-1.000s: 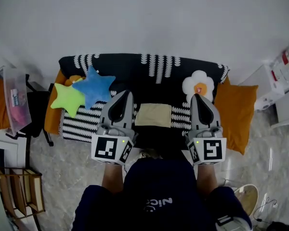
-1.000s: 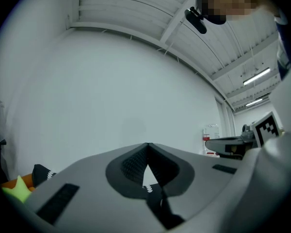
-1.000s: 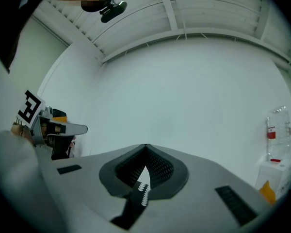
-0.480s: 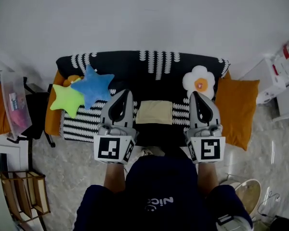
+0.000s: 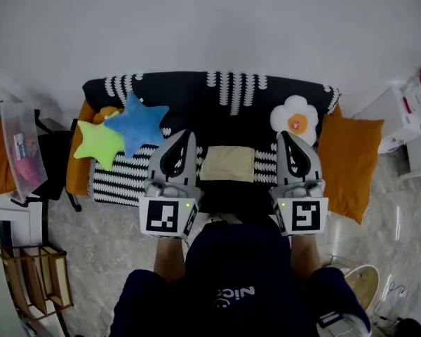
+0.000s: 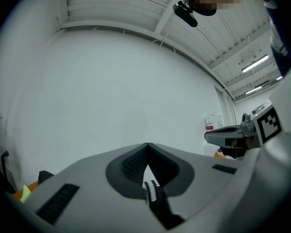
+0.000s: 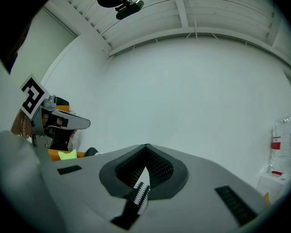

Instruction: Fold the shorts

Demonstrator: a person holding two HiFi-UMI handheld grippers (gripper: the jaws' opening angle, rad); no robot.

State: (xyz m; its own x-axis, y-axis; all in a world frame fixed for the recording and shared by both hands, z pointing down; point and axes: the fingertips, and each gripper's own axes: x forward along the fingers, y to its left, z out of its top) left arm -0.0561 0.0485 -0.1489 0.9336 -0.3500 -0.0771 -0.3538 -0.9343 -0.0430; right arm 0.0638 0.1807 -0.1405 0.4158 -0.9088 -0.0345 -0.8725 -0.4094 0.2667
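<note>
The beige shorts [image 5: 227, 163] lie folded into a small rectangle at the middle of the sofa seat, on the black-and-white cover [image 5: 224, 93]. Your left gripper [image 5: 189, 134] sits just left of them and your right gripper [image 5: 281, 135] just right, each with its jaws pressed together on nothing. Further left lean a blue star cushion [image 5: 137, 123] and a green star cushion [image 5: 98, 143]. To the right are a flower cushion [image 5: 295, 121] and an orange cushion [image 5: 349, 166].

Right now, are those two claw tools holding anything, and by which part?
Nothing is held. The left gripper and right gripper both have their jaws shut on empty air; the folded beige shorts lie ungripped on the sofa.
</note>
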